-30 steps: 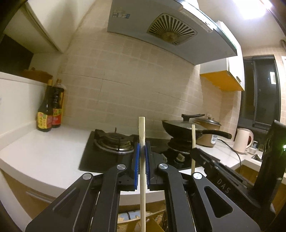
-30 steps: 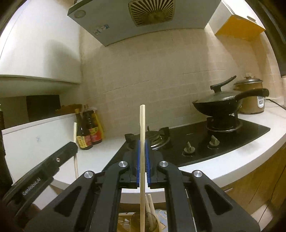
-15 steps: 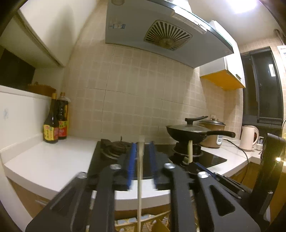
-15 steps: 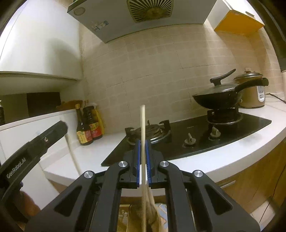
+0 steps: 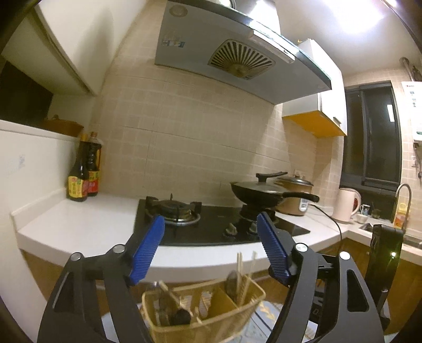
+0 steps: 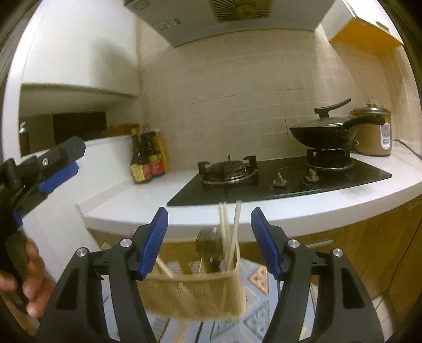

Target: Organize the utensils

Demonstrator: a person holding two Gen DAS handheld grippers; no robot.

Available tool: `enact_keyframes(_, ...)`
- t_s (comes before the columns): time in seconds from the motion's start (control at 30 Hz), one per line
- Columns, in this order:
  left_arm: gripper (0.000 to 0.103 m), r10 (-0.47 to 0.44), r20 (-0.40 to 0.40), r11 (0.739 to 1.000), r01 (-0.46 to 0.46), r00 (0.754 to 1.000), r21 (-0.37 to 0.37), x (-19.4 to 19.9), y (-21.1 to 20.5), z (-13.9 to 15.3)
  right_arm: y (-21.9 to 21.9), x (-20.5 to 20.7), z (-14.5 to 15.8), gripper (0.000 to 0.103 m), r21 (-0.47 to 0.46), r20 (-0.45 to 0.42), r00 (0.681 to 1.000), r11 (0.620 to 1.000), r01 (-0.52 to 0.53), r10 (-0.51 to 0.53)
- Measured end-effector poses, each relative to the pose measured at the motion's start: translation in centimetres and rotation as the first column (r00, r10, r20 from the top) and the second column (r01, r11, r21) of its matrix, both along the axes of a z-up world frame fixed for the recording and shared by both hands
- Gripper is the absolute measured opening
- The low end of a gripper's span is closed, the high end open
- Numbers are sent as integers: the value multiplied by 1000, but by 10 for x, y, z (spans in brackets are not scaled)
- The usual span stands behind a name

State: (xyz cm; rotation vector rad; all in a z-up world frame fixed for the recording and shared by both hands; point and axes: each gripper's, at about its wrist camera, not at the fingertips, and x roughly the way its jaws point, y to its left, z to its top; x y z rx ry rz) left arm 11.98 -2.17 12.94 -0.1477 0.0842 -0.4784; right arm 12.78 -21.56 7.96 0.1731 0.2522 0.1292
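Release step: our left gripper (image 5: 211, 248) and right gripper (image 6: 209, 238) are opening, fingers empty; the chopsticks (image 6: 229, 232) stand in the divided utensil basket (image 6: 195, 293) below them. Next, we judge, fetch another utensil.

Chopsticks (image 6: 229, 232) stand in the right end compartment of the utensil basket (image 6: 195, 295), before the counter's (image 6: 126, 200) front edge. Sauce bottles (image 6: 147, 158) stand left of the stove (image 6: 279, 176), a wok (image 6: 321, 132) on its right burner.

Dim, warm kitchen light; ceiling lamp (image 5: 361, 15) glares at top right; fisheye bends the edges; basket (image 6: 195, 295) motion-blurred.
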Motion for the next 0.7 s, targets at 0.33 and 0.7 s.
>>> enact_keyframes(0.33,85,143,-47,982,-136,989,130,-53,5,-37,13,-63,-12,68,-77,-59,998,997,-3,-2)
enact_keyframes(0.7,89,323,-114,936,-299,939,188,-55,5,-111,18,-73,-69,89,-107,-58,995,992,69,-76)
